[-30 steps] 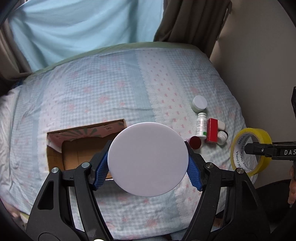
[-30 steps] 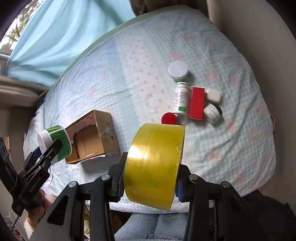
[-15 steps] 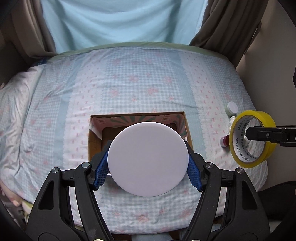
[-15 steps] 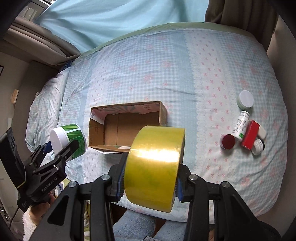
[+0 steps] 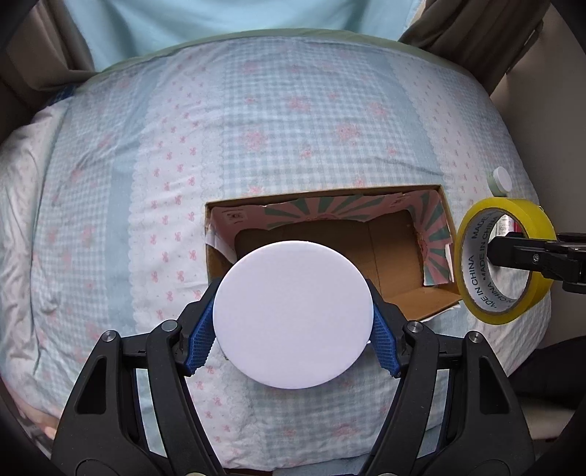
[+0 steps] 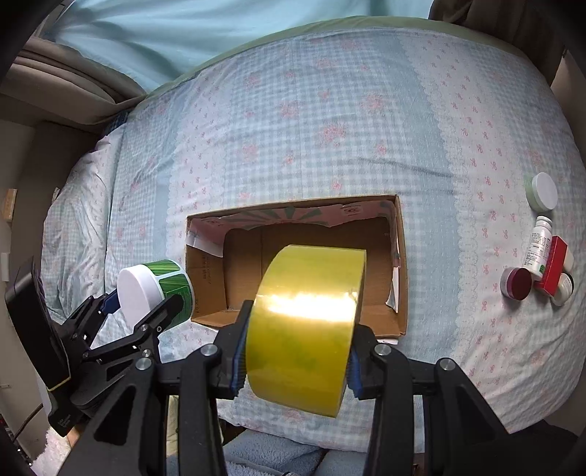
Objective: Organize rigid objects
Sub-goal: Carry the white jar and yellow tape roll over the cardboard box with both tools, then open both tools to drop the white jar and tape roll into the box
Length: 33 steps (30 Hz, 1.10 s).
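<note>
My left gripper [image 5: 293, 340] is shut on a white-lidded green jar [image 5: 293, 315], held in the air at the near left of an open cardboard box [image 5: 399, 256]. The jar also shows in the right wrist view [image 6: 154, 289]. My right gripper [image 6: 296, 351] is shut on a yellow tape roll [image 6: 304, 329], held above the box's [image 6: 241, 263] near edge. The tape roll also shows in the left wrist view [image 5: 501, 260], just right of the box. The box lies on the bed and looks empty where I can see into it.
The bed [image 6: 329, 128] has a blue and pink checked cover. At its right side lie a white-lidded jar [image 6: 542, 190], a white bottle [image 6: 538, 249], a red box [image 6: 555, 263] and a dark red-lidded jar [image 6: 516, 283]. A curtain [image 5: 219, 22] hangs behind.
Both grippers have swung left from the cluster of small items toward the box and come closer to it. The box now lies right in front of both. Each grip is unchanged.
</note>
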Motion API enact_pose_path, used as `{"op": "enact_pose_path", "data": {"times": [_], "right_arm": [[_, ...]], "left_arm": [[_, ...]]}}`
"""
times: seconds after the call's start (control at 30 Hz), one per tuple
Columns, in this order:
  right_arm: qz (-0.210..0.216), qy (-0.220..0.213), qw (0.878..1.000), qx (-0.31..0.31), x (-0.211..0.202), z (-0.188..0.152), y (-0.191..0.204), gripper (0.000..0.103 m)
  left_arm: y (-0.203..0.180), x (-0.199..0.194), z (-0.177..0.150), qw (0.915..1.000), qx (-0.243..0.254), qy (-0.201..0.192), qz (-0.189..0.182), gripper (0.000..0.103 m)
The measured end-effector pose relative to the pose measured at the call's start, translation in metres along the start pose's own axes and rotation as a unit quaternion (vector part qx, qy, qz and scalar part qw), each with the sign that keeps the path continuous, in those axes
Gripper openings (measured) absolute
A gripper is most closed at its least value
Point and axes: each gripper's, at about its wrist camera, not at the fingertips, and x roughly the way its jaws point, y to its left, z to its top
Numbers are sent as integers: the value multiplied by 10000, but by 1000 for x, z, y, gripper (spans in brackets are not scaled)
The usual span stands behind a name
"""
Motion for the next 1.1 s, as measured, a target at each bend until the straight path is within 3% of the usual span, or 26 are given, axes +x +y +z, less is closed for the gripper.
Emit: {"op": "enact_pose_path", "data": {"times": [0.43, 0.57, 0.8, 0.83, 0.87, 0.9, 0.93, 0.97, 1.0, 1.1], "right_arm": [[-413, 761, 9962, 60, 116, 34, -21, 39], [-338, 918, 9948, 265, 135, 41, -30, 39], [-441, 1016, 9932, 355, 145, 53, -31, 39], [-494, 1017, 9931, 321, 146, 54, -29, 39], [-544, 987, 9933, 264, 146, 55, -27, 39], [-567, 923, 9939, 204, 144, 56, -25, 45], [-619, 877, 9941, 177, 142, 57, -23, 55], [-636, 864, 9940, 213, 140, 57, -23, 94], [-506, 836, 9949, 243, 139, 57, -23, 103], [-409, 881, 9948, 320, 138, 52, -27, 103]], "left_arm": [[-1, 116, 21, 9957, -24, 923, 75, 68], [-2, 129, 27, 9943, -133, 1057, 42, 68], [-14, 136, 30, 9931, 219, 1138, 185, 70], [-16, 134, 31, 9932, 271, 1111, 235, 73], [-17, 130, 32, 9940, 310, 1020, 253, 92], [-19, 124, 33, 9947, 350, 924, 282, 103], [-20, 120, 34, 9954, 386, 815, 335, 103], [-20, 117, 35, 9952, 428, 793, 390, 103], [-20, 115, 36, 9948, 459, 805, 415, 103], [-17, 115, 32, 9939, 487, 885, 453, 103]]}}
